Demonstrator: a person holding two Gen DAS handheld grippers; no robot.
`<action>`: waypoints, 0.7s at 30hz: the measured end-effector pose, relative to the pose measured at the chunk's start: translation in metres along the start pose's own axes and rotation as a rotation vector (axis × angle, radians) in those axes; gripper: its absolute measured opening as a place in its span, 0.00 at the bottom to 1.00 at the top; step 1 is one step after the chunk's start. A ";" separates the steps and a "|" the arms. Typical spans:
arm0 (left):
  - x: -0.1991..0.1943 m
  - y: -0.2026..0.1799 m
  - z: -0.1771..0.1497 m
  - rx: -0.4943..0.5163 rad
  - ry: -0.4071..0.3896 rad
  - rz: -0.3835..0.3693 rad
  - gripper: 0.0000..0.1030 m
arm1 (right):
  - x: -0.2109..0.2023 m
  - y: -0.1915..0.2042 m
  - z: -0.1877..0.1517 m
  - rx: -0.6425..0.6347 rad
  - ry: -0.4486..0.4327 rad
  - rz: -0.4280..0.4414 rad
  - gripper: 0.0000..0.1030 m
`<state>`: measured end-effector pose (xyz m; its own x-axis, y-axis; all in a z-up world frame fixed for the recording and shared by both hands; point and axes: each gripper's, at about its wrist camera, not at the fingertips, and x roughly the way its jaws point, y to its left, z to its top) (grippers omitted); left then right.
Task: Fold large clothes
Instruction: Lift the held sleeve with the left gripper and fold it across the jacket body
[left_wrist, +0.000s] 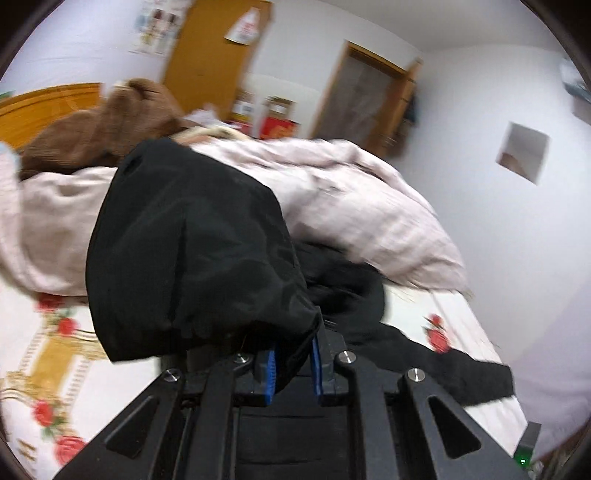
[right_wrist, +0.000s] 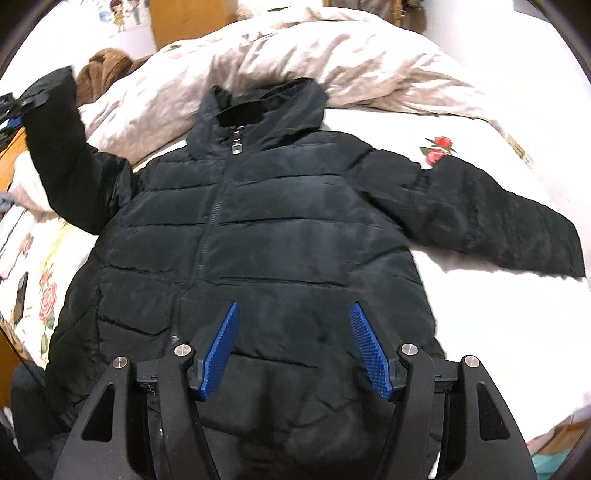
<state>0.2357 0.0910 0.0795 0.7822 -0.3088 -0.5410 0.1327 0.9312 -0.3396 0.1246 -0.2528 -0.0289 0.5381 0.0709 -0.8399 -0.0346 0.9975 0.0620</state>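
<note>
A black hooded puffer jacket (right_wrist: 258, 229) lies front up on the bed, zipped, with its right-hand sleeve (right_wrist: 517, 225) spread flat. Its other sleeve (right_wrist: 62, 147) is lifted up at the left. My left gripper (left_wrist: 291, 354) is shut on the cuff of that sleeve (left_wrist: 192, 258), which drapes over the fingers and hides the tips; it also shows at the left edge of the right wrist view (right_wrist: 14, 107). My right gripper (right_wrist: 293, 314) is open and empty, hovering over the jacket's lower front.
A crumpled pale pink duvet (right_wrist: 314, 55) lies behind the jacket's hood. A brown plush toy (left_wrist: 103, 125) sits by the wooden headboard (left_wrist: 48, 107). The floral bedsheet (right_wrist: 480, 314) shows around the jacket. A dark phone (right_wrist: 20, 295) lies at the left.
</note>
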 end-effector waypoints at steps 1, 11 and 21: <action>0.007 -0.014 -0.006 0.010 0.019 -0.026 0.15 | -0.001 -0.006 -0.002 0.012 -0.003 -0.001 0.61; 0.112 -0.111 -0.071 0.058 0.254 -0.171 0.43 | 0.007 -0.065 -0.019 0.131 0.026 -0.034 0.61; 0.110 -0.121 -0.077 0.077 0.268 -0.281 0.71 | 0.010 -0.083 -0.009 0.176 0.001 -0.027 0.61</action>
<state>0.2588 -0.0701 0.0017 0.5241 -0.5836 -0.6203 0.3722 0.8120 -0.4495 0.1251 -0.3352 -0.0478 0.5363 0.0439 -0.8429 0.1283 0.9828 0.1328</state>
